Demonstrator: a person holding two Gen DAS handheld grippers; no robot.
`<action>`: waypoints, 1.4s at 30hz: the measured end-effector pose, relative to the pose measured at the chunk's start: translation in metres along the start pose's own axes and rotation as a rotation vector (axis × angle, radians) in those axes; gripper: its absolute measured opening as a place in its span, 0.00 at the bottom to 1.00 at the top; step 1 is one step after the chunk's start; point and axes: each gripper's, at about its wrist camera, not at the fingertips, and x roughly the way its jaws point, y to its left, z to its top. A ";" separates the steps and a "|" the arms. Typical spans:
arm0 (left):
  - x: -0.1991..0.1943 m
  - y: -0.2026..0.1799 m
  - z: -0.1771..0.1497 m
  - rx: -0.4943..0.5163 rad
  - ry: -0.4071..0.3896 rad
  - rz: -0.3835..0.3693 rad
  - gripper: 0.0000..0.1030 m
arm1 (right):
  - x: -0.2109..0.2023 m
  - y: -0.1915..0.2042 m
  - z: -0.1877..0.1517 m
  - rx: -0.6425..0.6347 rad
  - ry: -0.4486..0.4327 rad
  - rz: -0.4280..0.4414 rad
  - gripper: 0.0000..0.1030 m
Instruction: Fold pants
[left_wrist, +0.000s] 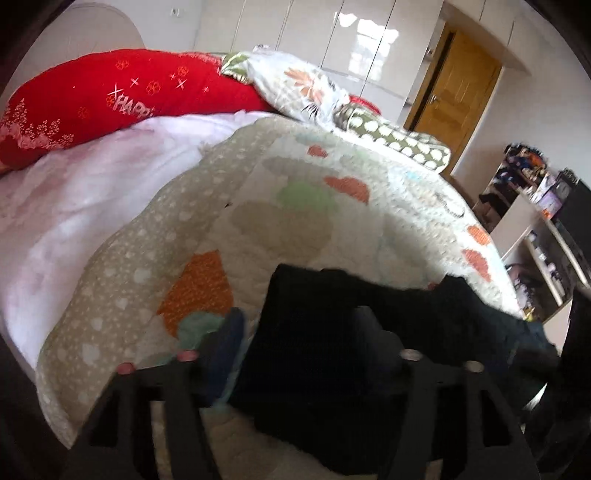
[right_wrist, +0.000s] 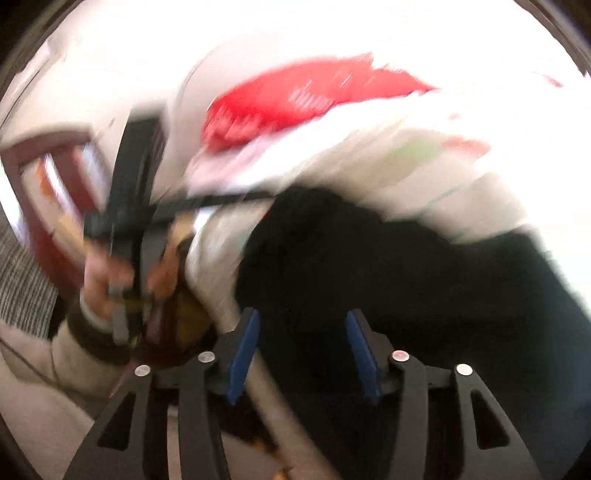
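- The dark, near-black fabric pants (left_wrist: 325, 343) lie bunched on the patchwork quilt with orange and green patches (left_wrist: 295, 206), in the lower centre of the left wrist view. In the right wrist view they fill the lower right. No flat fold is visible yet.
- Left claw (left_wrist: 299, 339): jaws apart, pants cloth lying between the fingers, pads not seen pressing on it. Risk: closing here may catch only one layer, so the fold would drag unevenly.
- Right claw (right_wrist: 301, 343): blue-padded fingers (right_wrist: 243, 350) spread, dark cloth between them, no grip evident. Risk: uneven bite between the two claws would skew the crease.
- The right wrist view is heavily blurred. Risk: the cloth edge cannot be located there, so a grasp may miss the hem or waistband.
- The quilt lies directly under the pants. Risk: a deep closure could pinch the quilt together with the pants and lift both.
- The person's hand (right_wrist: 107, 273), at the left of the right wrist view, holds the other black tool close by. Risk: crossing paths could cause a collision.
- The red embroidered pillow (left_wrist: 110, 99), upper left, lies well apart; interference is judged unlikely.
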 end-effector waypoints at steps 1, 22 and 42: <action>-0.001 0.001 -0.005 0.002 -0.001 -0.002 0.62 | -0.013 -0.015 0.008 0.021 -0.044 -0.054 0.52; 0.075 0.019 0.010 -0.072 0.031 0.016 0.18 | 0.027 -0.138 0.066 0.139 -0.020 -0.335 0.01; 0.032 -0.010 -0.032 0.054 0.031 0.181 0.53 | 0.028 -0.121 0.032 0.116 0.061 -0.337 0.04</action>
